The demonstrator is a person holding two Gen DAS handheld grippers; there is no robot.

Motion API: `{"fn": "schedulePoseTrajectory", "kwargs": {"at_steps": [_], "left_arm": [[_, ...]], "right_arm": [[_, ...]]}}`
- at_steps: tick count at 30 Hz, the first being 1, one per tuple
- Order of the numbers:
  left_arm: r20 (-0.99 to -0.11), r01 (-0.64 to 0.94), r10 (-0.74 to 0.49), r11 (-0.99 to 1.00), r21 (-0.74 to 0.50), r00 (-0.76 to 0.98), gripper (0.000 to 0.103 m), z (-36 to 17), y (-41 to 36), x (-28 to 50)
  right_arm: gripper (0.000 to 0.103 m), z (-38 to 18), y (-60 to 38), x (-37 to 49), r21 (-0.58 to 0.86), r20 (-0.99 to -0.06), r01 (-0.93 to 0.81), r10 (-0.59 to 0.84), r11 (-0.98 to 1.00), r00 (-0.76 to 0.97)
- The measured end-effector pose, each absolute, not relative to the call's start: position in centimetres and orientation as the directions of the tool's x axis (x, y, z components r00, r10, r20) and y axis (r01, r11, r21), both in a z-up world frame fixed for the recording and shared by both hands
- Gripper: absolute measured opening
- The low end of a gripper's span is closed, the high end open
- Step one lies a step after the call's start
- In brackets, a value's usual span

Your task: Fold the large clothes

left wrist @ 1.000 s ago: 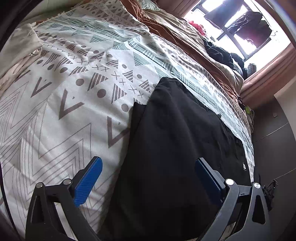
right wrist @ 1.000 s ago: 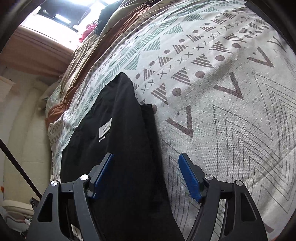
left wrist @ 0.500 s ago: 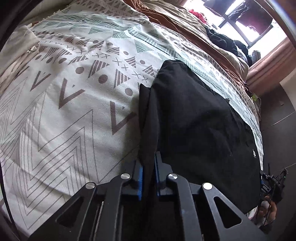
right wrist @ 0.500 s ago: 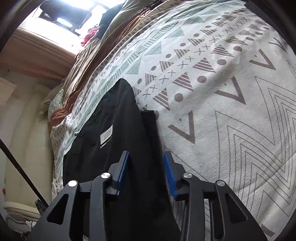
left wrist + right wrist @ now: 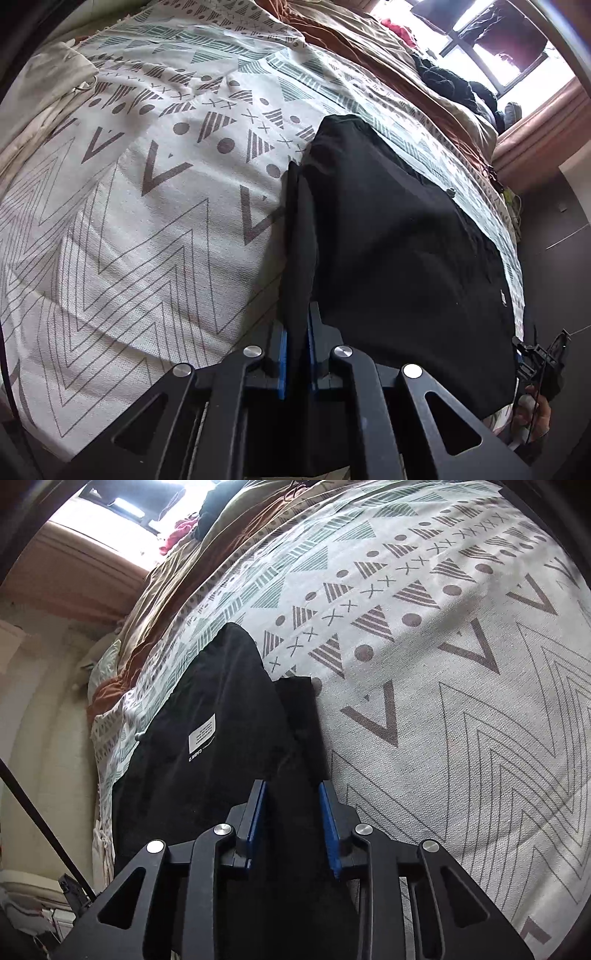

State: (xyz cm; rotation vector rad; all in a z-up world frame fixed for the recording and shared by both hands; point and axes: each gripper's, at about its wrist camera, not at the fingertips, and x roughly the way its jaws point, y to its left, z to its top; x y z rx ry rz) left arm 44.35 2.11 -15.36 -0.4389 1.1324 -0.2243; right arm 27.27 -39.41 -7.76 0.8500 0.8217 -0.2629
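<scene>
Black garment edge pinched in left tongs; white label only beyond half-closed right tongs.

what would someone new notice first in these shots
The black garment stands out first, dark on the pale patterned bedspread, near the bed's edge. The left gripper is shut on its near edge, while the right gripper straddles the cloth with a gap between its blue fingers. A white label shows on the cloth.
</scene>
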Motion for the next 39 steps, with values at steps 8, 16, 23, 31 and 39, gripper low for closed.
{"fn": "schedulePoseTrajectory", "kwargs": {"at_steps": [8, 16, 23, 31, 39], "left_arm": [[-0.805, -0.128, -0.449, 0.838, -0.53, 0.388, 0.031, -15.4, 4.5, 43.9], [-0.799, -0.141, -0.442, 0.834, -0.534, 0.408, 0.075, -14.5, 6.8, 41.9], [-0.812, -0.119, -0.446, 0.846, -0.52, 0.377, 0.075, -14.5, 6.4, 40.6], [-0.83, -0.117, -0.446, 0.854, -0.506, 0.337, 0.059, -14.9, 6.0, 39.6], [-0.842, -0.147, -0.458, 0.847, -0.51, 0.284, 0.045, -15.8, 5.7, 38.9]], "right_arm": [[0.038, -5.4, -39.3, 25.7, 0.553, -0.723, 0.54, 0.044, 0.635, 0.689], [0.063, -2.4, -35.7, 24.7, 0.517, -0.684, 0.464, 0.021, 0.719, 0.729], [0.063, -0.3, -29.4, 25.2, 0.468, -0.687, 0.347, 0.087, 0.813, 0.722], [0.063, -1.0, -20.6, 27.5, 0.466, -0.723, 0.191, 0.247, 0.864, 0.645], [0.034, -3.6, -13.6, 29.3, 0.285, -0.817, 0.164, 0.15, 0.944, 0.557]]}}
